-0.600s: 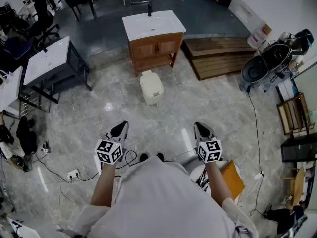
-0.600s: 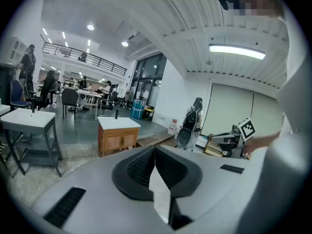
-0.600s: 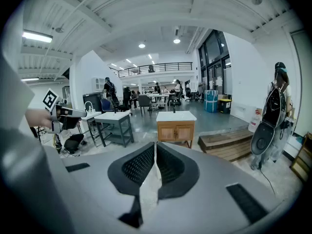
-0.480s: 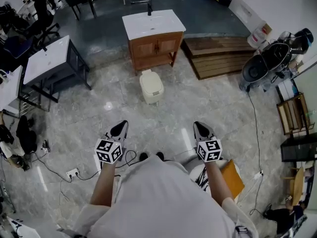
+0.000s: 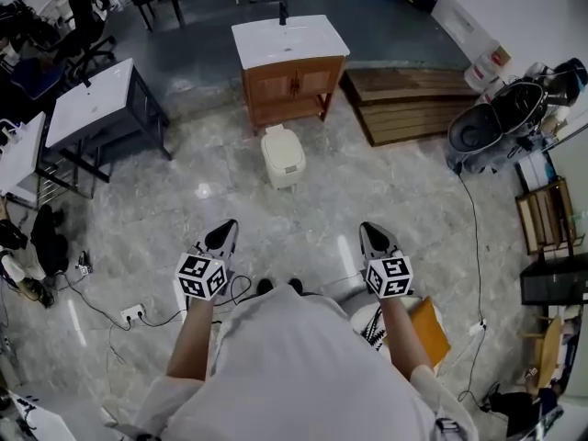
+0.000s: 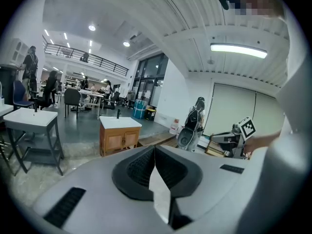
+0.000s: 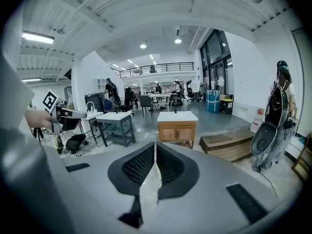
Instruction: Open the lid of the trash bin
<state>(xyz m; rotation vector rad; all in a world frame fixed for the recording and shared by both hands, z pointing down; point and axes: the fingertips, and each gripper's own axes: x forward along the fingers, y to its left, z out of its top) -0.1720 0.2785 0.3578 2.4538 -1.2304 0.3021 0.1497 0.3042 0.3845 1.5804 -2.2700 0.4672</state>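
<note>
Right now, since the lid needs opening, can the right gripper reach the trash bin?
Probably not yet: the right gripper is held close to the body and the trash bin stands well ahead. Only bare floor lies between, so stepping forward should do.

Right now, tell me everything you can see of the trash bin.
The trash bin is small, cream-coloured and rounded, plastic by its look. Its lid lies flat and shut, with a small darker patch near one edge. It stands upright on the grey marbled floor, just in front of the wooden cabinet. Nothing but the floor touches it.
</note>
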